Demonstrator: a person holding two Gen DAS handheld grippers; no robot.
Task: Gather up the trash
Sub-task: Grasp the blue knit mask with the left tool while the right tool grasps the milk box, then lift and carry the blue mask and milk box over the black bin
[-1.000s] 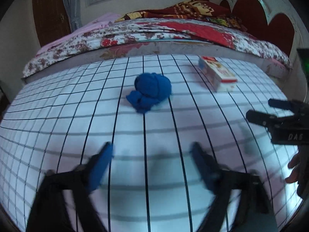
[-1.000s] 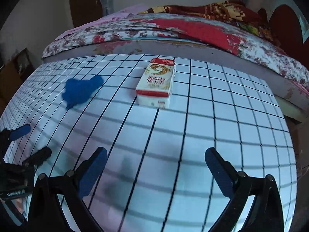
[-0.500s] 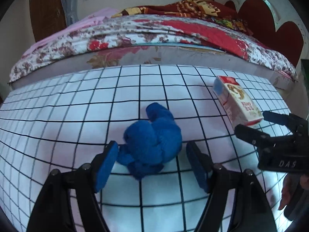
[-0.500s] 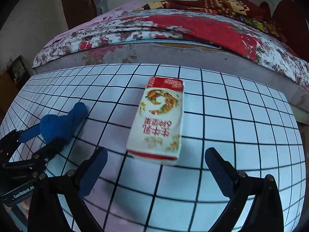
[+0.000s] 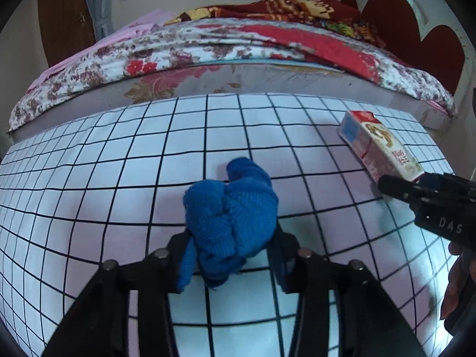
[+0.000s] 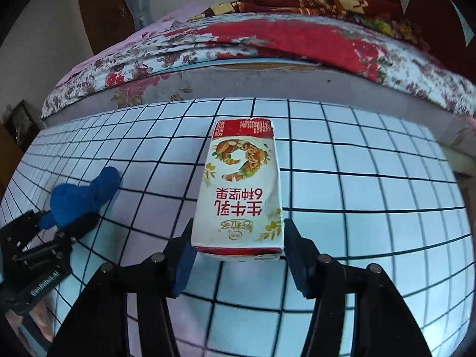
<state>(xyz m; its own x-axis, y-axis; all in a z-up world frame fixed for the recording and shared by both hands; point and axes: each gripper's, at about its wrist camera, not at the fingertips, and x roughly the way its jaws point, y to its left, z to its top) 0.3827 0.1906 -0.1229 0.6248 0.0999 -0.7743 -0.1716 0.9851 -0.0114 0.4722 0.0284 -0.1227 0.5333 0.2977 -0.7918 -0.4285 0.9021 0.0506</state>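
Note:
A wad of blue knitted cloth (image 5: 230,211) lies on the white checked table cover (image 5: 104,178). My left gripper (image 5: 230,263) is shut on its near end, with the jaws pressed against both sides. The cloth also shows in the right wrist view (image 6: 83,196), with the left gripper (image 6: 64,223) on it. A white and red milk carton (image 6: 242,193) lies flat on the cover. My right gripper (image 6: 238,255) is closed against both sides of its near end. The carton also shows at the right of the left wrist view (image 5: 380,145).
A bed with a floral and red quilt (image 5: 238,44) runs along the far edge of the table. A dark red headboard (image 5: 416,35) stands at the right. A brown door (image 5: 65,15) is at the back left.
Both grippers moved forward and closed: the left one onto the blue cloth, the right one onto the milk carton. Both objects now sit between the jaws.

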